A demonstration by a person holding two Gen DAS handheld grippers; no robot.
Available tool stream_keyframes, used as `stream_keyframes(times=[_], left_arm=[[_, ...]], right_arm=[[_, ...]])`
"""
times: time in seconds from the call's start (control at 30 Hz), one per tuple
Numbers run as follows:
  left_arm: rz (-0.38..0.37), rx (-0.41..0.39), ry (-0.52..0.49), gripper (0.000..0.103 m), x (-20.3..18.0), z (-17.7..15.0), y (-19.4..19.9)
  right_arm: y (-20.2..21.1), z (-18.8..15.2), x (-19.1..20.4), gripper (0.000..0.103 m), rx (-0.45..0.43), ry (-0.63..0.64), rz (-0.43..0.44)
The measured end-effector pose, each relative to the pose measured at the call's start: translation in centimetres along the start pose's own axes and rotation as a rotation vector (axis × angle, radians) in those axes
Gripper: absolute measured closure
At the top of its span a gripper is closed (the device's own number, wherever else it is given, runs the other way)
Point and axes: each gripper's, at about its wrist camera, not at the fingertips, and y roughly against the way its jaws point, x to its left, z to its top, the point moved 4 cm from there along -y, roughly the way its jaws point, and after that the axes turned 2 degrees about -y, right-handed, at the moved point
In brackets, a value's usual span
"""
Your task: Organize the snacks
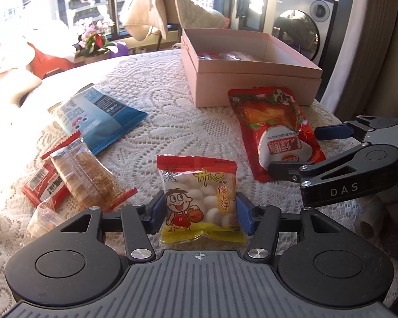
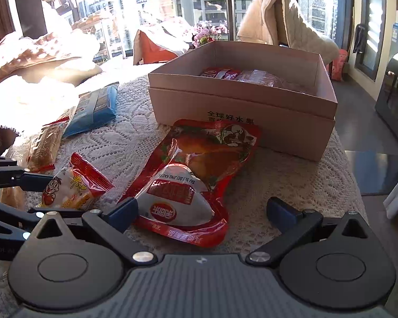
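My left gripper (image 1: 199, 213) has its blue pads against both sides of a small bag of white ball snacks with a cartoon boy (image 1: 199, 198), which rests on the lace tablecloth; the bag also shows in the right wrist view (image 2: 71, 188). My right gripper (image 2: 203, 212) is open, its fingers on either side of the near end of a large red roast-duck pouch (image 2: 199, 175), which lies flat; that pouch also shows in the left wrist view (image 1: 273, 129). An open pink cardboard box (image 2: 241, 100) behind it holds several snacks.
A blue-white bag (image 1: 98, 116), a wafer pack (image 1: 85, 175) and a red packet (image 1: 45, 185) lie at the table's left. The table's right edge (image 2: 353, 175) drops to the floor. A chair draped with a beige blanket (image 2: 278, 23) and flowers (image 2: 209, 33) stand behind.
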Motion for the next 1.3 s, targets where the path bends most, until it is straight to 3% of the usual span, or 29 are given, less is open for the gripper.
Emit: stream_keyframes(times=[0.17, 0.23, 0.4, 0.53, 0.67, 0.73, 0.9, 1.17, 1.3], left_arm=[[0.019, -0.020, 0.077, 0.043, 2.7, -0.6, 0.5], [0.009, -0.027, 0.094, 0.043, 3.1, -0.7, 0.6], [0.030, -0.048, 0.074, 0.043, 2.7, -1.0, 0.6], [0.036, -0.053, 0.065, 0.043, 2.5, -1.2, 0.7], [0.031, -0.053, 0.064, 0.043, 2.5, -1.3, 0.8], [0.028, -0.053, 0.062, 0.043, 2.5, -1.4, 0.9], [0.031, -0.055, 0.058, 0.043, 2.5, -1.4, 0.9], [0.032, -0.057, 0.054, 0.043, 2.5, -1.5, 0.9], [0.032, -0.057, 0.054, 0.043, 2.5, -1.5, 0.9]], right_arm=[[0.5, 0.5, -0.2, 0.001, 0.025, -0.041, -0.009], [1.3, 0.7, 0.2, 0.003, -0.020, -0.041, -0.031], [2.5, 1.5, 2.7, 0.009, -0.139, 0.105, -0.185], [2.3, 2.2, 4.4, 0.015, -0.154, 0.100, -0.149], [0.3, 2.3, 5.6, 0.017, -0.112, 0.123, -0.132], [-0.9, 1.8, 5.5, 0.019, -0.057, 0.112, -0.125], [-0.7, 1.5, 3.5, 0.020, -0.040, 0.050, -0.076], [0.7, 1.3, 2.8, 0.018, -0.109, 0.066, -0.131], [1.2, 1.5, 2.0, 0.016, -0.106, 0.005, -0.115]])
